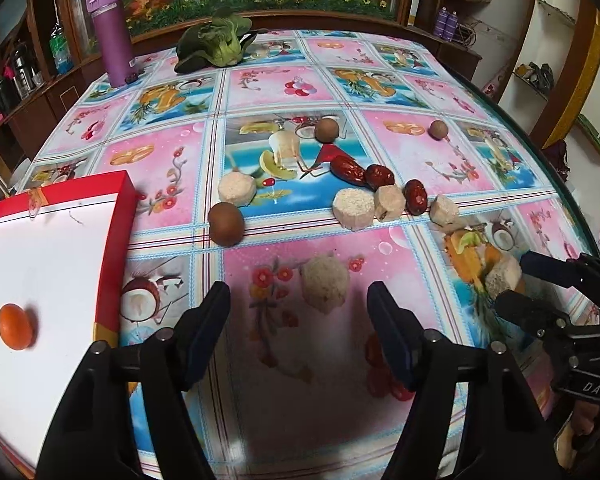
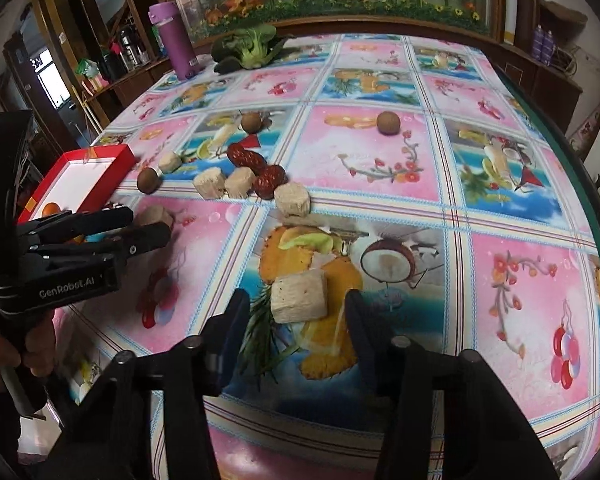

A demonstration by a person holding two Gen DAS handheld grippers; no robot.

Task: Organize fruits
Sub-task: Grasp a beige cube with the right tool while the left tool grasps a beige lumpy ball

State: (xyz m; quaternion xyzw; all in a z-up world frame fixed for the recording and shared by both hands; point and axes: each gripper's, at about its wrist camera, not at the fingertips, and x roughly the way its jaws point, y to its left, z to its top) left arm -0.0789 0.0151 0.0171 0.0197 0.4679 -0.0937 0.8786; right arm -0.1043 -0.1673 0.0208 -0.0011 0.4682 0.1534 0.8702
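- Biggest worry first: the table point(image 2: 500, 92) is covered by a cloth printed with fruit pictures, and real pieces sit right on top of them, so a grab could easily aim at a printed pineapple rather than a real chunk.
- The red box point(image 1: 116, 248) sits at the left with one orange fruit point(image 1: 16, 326) inside; a careless drop might send that round fruit rolling.
- Right gripper point(image 2: 296, 320), jaws apart, straddles a pale cube point(image 2: 299, 296); closing off-centre could squirt it sideways.
- Left gripper point(image 1: 298, 304), also spread wide, faces a pale crumbly chunk point(image 1: 325, 288); a hard squeeze may break it.
- Smallest risk: the red dates point(image 1: 364, 174) crowd the neighbouring pale pieces, so a nudge scatters them.
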